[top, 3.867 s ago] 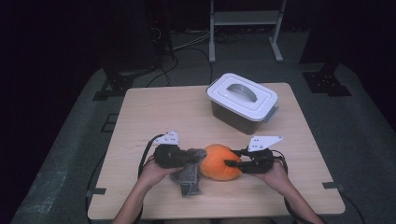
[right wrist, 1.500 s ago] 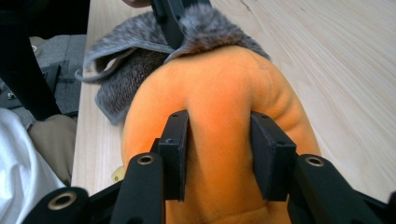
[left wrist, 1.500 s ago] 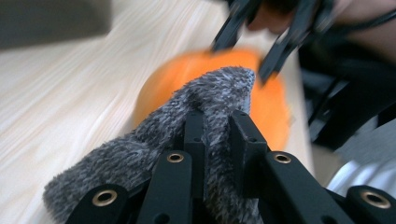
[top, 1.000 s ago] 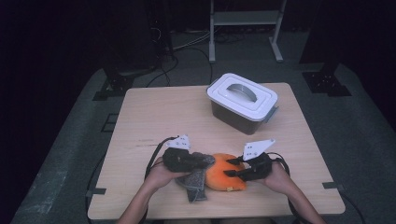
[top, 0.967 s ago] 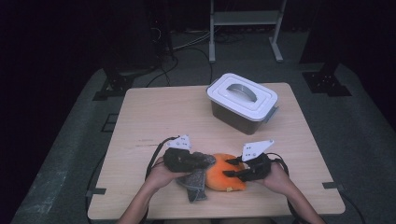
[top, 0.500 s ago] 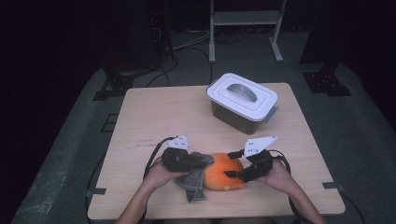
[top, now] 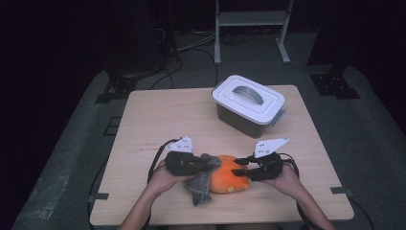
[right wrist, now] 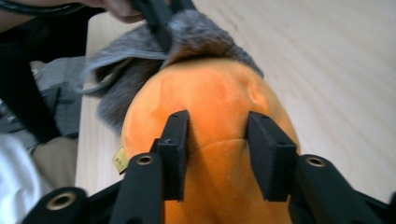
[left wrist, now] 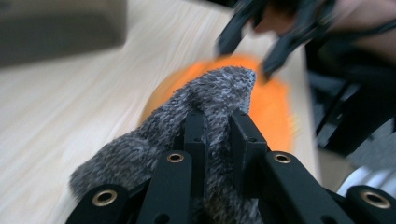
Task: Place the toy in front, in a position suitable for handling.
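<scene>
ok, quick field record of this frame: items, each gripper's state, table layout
items: orange plush toy; grey fuzzy cloth; lidded plastic box
left gripper: shut on the grey fuzzy cloth, which drapes over the toy's near end
right gripper: fingers either side of the orange plush toy, just been closing on it
layout: toy and cloth at the table's near edge between both hands; box far right, lid on

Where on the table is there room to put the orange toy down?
The far left of the table, left of the white box, is bare. So is the right side between the box and the right claw. The near middle is crowded: orange toy, grey cloth and left claw.
</scene>
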A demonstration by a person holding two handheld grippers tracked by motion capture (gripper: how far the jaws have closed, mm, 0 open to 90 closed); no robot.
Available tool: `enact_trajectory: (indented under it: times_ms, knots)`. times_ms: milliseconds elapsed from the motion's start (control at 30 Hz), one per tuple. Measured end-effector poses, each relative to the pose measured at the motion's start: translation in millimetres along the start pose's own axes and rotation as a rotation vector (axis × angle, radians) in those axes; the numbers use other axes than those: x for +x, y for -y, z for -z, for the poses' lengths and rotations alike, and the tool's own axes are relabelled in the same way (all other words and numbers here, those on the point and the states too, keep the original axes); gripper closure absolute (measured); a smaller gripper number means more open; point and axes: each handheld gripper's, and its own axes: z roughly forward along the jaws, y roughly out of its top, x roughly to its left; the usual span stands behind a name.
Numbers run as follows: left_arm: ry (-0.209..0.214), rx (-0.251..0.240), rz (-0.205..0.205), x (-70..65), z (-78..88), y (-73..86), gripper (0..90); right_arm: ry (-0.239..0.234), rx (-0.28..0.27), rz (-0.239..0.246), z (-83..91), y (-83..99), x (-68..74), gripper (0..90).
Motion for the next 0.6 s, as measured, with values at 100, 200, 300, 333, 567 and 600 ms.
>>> enact_trajectory:
  times_ms: [100,200,300,333,567,600]
  knots:
    - [-0.017,0.044,-0.021,-2.1,-5.5,0.7,78.6,0.002,-0.004,0.008,-4.1,-4.1,3.2,56.4]
    - [-0.024,0.056,0.012,6.0,-5.8,8.6,78.7,-0.010,-0.005,-0.024,-1.2,-2.7,-0.5,43.0]
    - [-0.038,0.040,0.053,14.9,-1.3,16.0,78.7,-0.026,0.011,-0.060,4.2,-0.7,-5.8,30.9]
    - [-0.038,0.040,0.053,14.9,-1.3,16.0,78.7,-0.039,0.024,-0.054,5.9,1.3,-7.7,29.8]
    - [-0.044,0.047,0.065,18.0,-0.6,18.2,78.6,-0.062,0.043,-0.054,-0.9,7.4,-8.0,34.6]
    - [-0.044,0.045,0.062,16.3,-0.2,16.3,78.6,-0.057,0.037,-0.044,-2.1,7.2,-6.4,43.2]
